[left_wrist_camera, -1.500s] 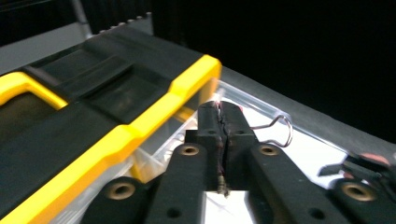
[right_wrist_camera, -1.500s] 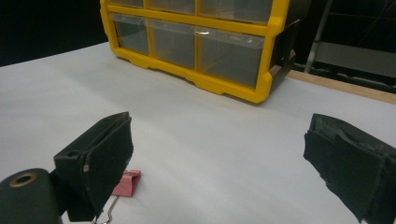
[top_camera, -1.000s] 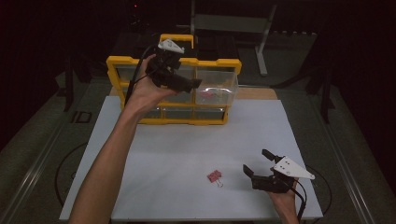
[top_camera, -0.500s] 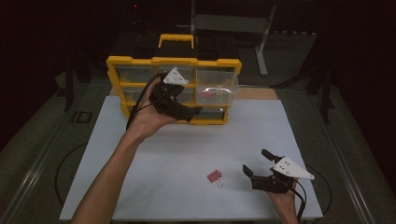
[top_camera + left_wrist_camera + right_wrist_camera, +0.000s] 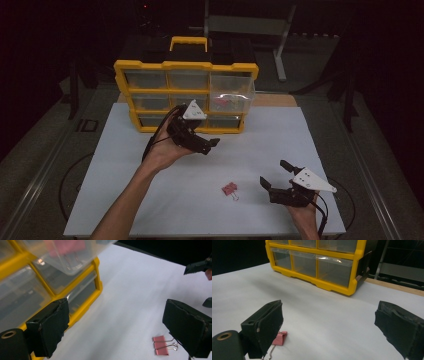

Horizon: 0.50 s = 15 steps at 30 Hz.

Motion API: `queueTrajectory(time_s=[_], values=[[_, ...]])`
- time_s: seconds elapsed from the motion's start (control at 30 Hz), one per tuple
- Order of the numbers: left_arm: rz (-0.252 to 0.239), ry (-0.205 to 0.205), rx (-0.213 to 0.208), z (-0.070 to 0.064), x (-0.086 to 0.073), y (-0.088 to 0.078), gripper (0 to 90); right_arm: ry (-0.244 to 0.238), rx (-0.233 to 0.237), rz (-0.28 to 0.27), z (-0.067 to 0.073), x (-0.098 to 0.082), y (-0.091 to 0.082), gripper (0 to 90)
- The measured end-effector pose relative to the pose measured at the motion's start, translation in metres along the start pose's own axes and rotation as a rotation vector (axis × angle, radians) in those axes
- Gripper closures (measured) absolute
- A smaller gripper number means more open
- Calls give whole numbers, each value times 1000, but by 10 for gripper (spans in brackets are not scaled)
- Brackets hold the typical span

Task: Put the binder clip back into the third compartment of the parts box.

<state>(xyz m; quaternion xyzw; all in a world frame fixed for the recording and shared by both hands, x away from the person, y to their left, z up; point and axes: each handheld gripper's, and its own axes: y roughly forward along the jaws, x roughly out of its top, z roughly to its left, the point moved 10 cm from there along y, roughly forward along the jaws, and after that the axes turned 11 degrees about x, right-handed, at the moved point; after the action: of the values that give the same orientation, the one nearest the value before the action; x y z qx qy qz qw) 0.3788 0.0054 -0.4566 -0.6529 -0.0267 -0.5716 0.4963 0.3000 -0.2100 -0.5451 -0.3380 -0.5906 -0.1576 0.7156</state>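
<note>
Two wide-open grippers, left gripper (image 5: 207,146), right gripper (image 5: 276,174), flanking pink binder clip (image 5: 229,189)

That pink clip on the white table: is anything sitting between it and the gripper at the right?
Nothing visible does. The pink binder clip lies alone on the white table, and the right gripper sits beside it, jaws open, with bare surface between them.

Pink contents of the pulled-out drawer (image 5: 72,255) are blurred and cut off at top; binder clip (image 5: 279,338) is partly hidden behind the right tongs (image 5: 334,332).
</note>
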Motion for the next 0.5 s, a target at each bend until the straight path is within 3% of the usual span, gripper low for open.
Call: queueTrajectory(time_s=[0.13, 0.17, 0.5], values=[[-1, -13, -11, -7, -7, 5, 75, 1, 0, 0, 0, 0, 0, 75], [6, -9, -18, -14, -15, 12, 75, 0, 0, 1, 0, 0, 0, 76], [40, 22, -40, -41, -39, 31, 69, 2, -1, -1, 0, 0, 0, 75]])
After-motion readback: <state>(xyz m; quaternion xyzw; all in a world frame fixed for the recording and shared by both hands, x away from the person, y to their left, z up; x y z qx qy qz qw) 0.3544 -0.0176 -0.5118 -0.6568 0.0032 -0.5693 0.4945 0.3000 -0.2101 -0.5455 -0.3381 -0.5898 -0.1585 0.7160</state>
